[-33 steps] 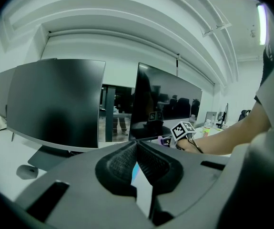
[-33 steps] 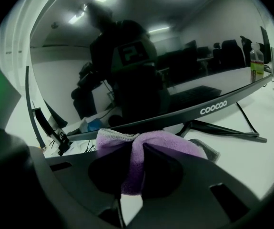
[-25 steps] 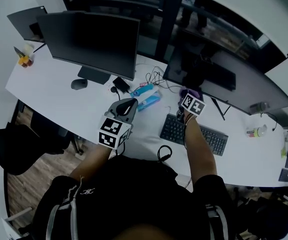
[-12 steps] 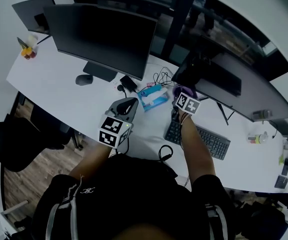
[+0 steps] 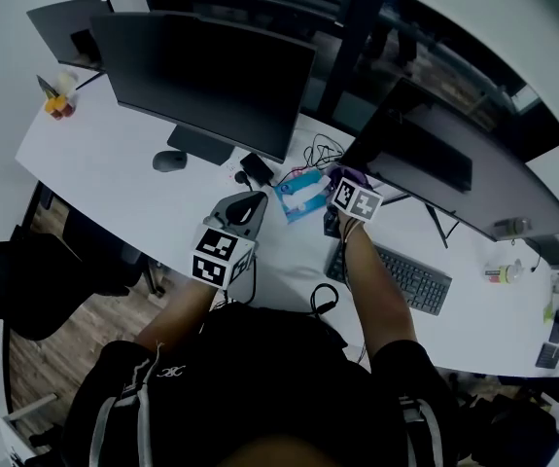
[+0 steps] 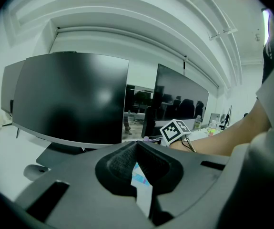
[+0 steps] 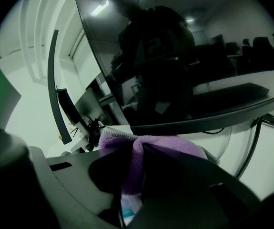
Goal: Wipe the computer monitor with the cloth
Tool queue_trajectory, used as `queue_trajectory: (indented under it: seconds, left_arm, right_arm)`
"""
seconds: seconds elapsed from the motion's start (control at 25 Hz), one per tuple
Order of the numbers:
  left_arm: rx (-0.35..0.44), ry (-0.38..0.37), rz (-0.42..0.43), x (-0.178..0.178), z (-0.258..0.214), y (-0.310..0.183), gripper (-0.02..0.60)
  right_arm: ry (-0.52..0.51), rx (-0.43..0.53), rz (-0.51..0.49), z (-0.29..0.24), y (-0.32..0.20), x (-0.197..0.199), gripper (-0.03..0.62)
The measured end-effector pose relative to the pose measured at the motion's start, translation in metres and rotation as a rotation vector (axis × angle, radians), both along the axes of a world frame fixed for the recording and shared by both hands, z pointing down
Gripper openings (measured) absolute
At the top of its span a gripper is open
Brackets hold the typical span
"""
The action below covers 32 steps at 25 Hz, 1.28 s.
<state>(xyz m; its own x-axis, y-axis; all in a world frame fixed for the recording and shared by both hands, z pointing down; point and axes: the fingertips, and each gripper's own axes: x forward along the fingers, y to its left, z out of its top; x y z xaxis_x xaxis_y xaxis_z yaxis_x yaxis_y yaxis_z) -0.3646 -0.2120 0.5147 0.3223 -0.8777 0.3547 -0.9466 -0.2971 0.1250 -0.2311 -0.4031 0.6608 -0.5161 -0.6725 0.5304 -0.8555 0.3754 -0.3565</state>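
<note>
The right gripper (image 7: pixel 134 175) is clenching the cloth (image 7: pixel 151 149) near the monitor (image 7: pixel 184 56). The left gripper (image 6: pixel 137 168) is idling, closed on nothing. Being bunched, the cloth is risking bare jaw tips scraping the glass.

The desk (image 5: pixel 114 178) is viewed by the head view steeply from above, over the person's shoulders. The left gripper view is set low, near desk level, and faced across at the left monitor (image 6: pixel 70 99) and the curved monitor (image 6: pixel 179 97). Both are shared with the head view, as is the marker cube (image 6: pixel 175 129) of the right gripper (image 5: pixel 344 178). The right gripper view is placed close beneath the curved monitor and tilted up at its screen, with the cloth (image 7: pixel 146 151) in the foreground.
</note>
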Motion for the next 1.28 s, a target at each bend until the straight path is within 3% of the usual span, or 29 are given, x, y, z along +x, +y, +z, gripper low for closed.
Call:
queue_trajectory:
  seconds: [0.24,0.6,0.84,1.28]
  left_arm:
    - [0.001,0.005,0.007,-0.001,0.000,-0.001,0.012]
    - [-0.003,0.010,0.002,-0.006,0.002,0.001,0.012]
    - [-0.005,0.015,0.015,0.000,0.005,-0.002,0.012]
    - [-0.005,0.021,0.020,0.009,0.006,-0.004,0.012]
  right_arm:
    - [-0.008,0.008,-0.054,-0.009,0.005,-0.019,0.077]
    - [-0.079,0.026,-0.040,-0.030,0.010,-0.026,0.077]
    - [-0.146,0.111,-0.036,-0.066,0.005,-0.028,0.076]
    - [-0.207,0.181,-0.004,-0.109,0.009,-0.022,0.075]
